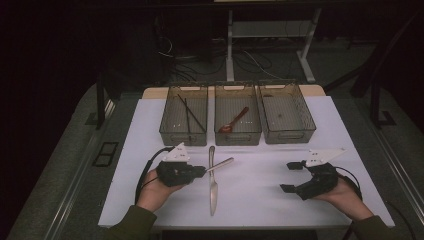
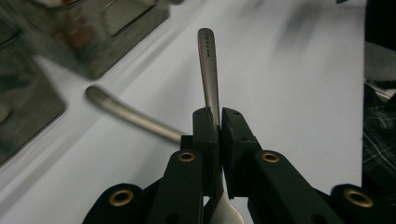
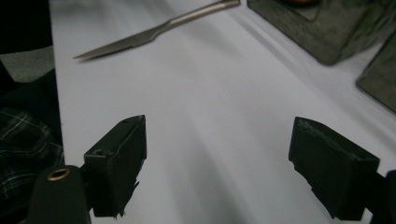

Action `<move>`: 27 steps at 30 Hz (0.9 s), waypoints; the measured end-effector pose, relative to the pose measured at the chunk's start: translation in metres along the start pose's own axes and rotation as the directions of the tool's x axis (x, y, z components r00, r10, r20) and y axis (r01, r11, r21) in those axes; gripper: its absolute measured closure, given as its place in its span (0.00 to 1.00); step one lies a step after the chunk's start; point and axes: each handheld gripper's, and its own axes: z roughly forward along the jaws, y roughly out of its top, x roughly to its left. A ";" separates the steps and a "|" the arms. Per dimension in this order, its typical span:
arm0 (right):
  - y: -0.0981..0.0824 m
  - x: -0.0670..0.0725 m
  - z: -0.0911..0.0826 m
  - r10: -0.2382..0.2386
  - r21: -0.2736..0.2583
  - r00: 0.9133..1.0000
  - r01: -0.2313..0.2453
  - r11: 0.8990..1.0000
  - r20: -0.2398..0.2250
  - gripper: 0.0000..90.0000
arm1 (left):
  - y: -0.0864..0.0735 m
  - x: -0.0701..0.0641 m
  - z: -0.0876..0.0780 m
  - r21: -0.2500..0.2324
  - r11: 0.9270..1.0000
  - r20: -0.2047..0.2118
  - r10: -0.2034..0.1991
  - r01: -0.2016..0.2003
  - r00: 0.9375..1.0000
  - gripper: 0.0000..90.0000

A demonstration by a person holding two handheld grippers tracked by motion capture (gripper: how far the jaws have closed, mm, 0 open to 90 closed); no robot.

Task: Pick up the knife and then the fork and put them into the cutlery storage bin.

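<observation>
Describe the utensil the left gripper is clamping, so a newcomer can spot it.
On the white table, in front of the middle bin, two steel utensils cross. It is the angled one pinched in the left gripper; the knife lies flat, untouched.

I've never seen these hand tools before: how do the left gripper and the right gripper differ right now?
The left gripper is shut on a metal utensil handle, its jaws pinching it; the right gripper is open, its jaws wide apart with nothing between them. The left gripper is beside the knife at the table's middle; the right gripper is well off to the side, over bare white tabletop. Both are black, hand-held, with a grey plate on top.
</observation>
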 end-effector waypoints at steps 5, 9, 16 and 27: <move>0.013 -0.002 0.001 -0.030 -0.013 0.999 0.030 0.999 -0.036 0.21 | 0.020 -0.007 0.021 0.033 0.996 0.080 0.078 -0.080 0.994 0.94; 0.024 -0.001 0.005 -0.073 -0.008 0.995 0.073 0.997 -0.064 0.21 | 0.033 -0.012 0.039 0.057 0.989 0.146 0.129 -0.139 0.981 0.94; 0.043 0.005 0.020 -0.146 0.051 0.980 0.154 0.987 -0.135 0.26 | 0.054 -0.022 0.066 0.072 0.971 0.245 0.206 -0.229 0.947 0.94; 0.059 0.008 0.056 -0.264 0.177 0.941 0.302 0.937 -0.210 0.43 | 0.078 -0.029 0.089 0.100 0.939 0.308 0.284 -0.328 0.908 0.94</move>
